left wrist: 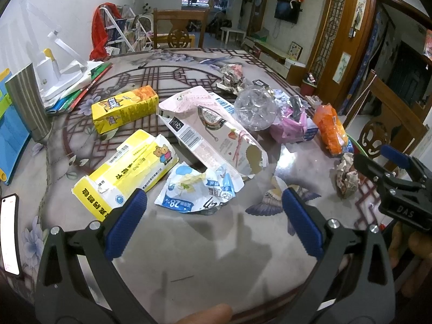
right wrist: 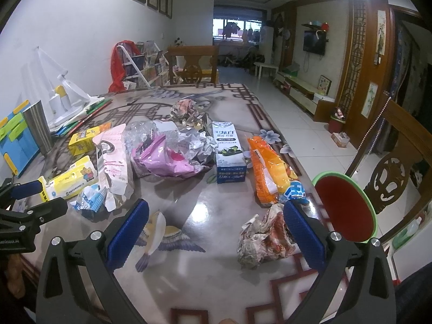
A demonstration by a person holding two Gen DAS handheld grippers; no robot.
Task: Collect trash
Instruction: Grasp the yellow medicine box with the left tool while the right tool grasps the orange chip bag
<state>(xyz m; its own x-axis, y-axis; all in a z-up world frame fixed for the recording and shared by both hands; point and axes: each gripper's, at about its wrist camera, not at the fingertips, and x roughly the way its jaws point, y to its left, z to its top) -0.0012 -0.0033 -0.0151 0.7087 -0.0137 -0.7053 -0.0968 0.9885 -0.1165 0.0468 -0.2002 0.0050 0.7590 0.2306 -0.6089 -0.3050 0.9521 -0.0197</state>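
Observation:
Trash lies scattered on the patterned table (left wrist: 216, 243). My left gripper (left wrist: 213, 202) is open and holds nothing; it hovers just short of a blue-white wrapper (left wrist: 197, 189), with a torn yellow-white carton (left wrist: 127, 172) by its left finger. Behind them lie a pink-white carton (left wrist: 213, 132), a yellow box (left wrist: 124, 108) and a clear plastic bottle (left wrist: 255, 106). My right gripper (right wrist: 216, 210) is also open and holds nothing. A crumpled paper ball (right wrist: 266, 237) sits against the inside of its right finger. An orange bag (right wrist: 270, 167), a toothpaste box (right wrist: 229, 154) and a pink bag (right wrist: 170, 159) lie farther back.
A round red container with a green rim (right wrist: 345, 208) sits off the table's right edge, beside a wooden chair (right wrist: 391, 178). A steel cup (left wrist: 27, 102), a white lamp base (left wrist: 51, 73) and a phone (left wrist: 9, 232) occupy the left side. A second paper ball (right wrist: 183, 110) lies far back.

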